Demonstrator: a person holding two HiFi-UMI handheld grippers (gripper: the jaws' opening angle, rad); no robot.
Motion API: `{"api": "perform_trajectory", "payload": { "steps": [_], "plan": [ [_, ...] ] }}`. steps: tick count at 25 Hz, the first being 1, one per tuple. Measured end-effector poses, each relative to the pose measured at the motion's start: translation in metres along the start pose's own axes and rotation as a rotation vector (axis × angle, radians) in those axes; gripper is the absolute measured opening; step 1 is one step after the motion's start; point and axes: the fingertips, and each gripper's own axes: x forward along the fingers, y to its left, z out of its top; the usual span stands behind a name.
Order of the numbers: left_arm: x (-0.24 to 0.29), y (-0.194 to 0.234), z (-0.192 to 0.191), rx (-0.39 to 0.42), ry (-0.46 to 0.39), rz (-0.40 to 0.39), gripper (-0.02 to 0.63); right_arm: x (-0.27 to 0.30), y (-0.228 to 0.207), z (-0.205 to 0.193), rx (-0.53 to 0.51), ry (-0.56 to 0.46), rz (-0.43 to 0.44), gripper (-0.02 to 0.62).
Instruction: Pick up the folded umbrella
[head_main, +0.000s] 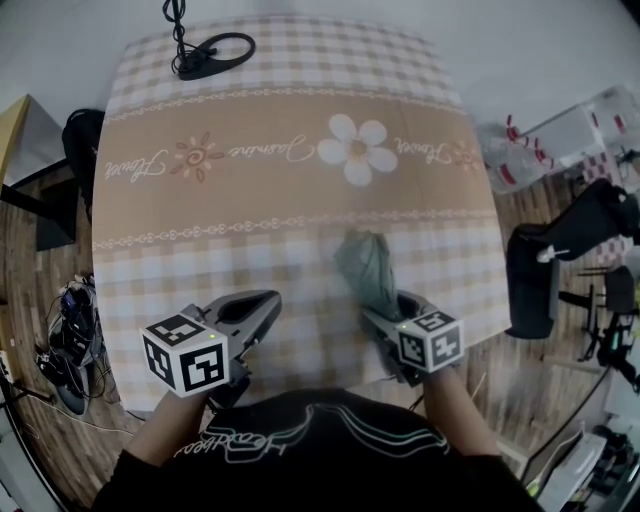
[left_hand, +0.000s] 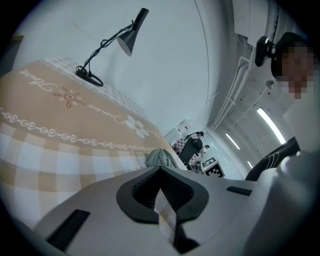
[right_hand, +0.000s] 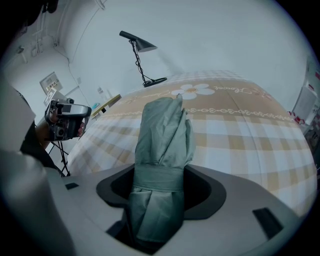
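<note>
The folded grey-green umbrella (head_main: 365, 268) lies on the checked tablecloth (head_main: 250, 210) near the table's front edge, right of centre. My right gripper (head_main: 380, 315) is shut around its near end; in the right gripper view the umbrella (right_hand: 162, 130) and its strap fill the gap of the right gripper (right_hand: 157, 200), and the far end rests on the cloth. My left gripper (head_main: 265, 303) hovers over the cloth to the left, holding nothing. In the left gripper view, the left gripper (left_hand: 161, 202) shows only a thin slit, with the umbrella (left_hand: 159, 158) lying beyond it.
A black desk lamp (head_main: 210, 52) stands at the table's far left corner. A black chair (head_main: 540, 275) is off the table's right side, and cables (head_main: 65, 335) lie on the floor at the left. The front edge of the table is just below both grippers.
</note>
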Motion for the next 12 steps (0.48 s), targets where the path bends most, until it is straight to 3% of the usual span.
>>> {"api": "perform_trajectory", "payload": {
  "steps": [12],
  "plan": [
    [-0.018,-0.037,-0.032,0.027,-0.038,0.037,-0.003,-0.039,0.020,0.010,0.063,-0.175,0.083,0.272]
  ]
}}
